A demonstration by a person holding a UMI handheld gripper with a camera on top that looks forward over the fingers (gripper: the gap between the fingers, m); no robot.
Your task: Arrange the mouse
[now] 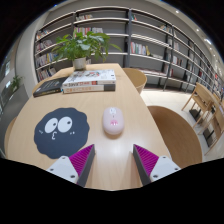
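Pale wood table carries a pink mouse lying just ahead of the gripper, whose magenta-padded fingers stand wide apart and hold nothing; a dark round mousepad with cartoon eyes sits beside the mouse, books and a potted plant lie beyond

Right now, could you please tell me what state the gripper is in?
Gripper: open, holding nothing; the mouse lies on the table just ahead of the fingers.
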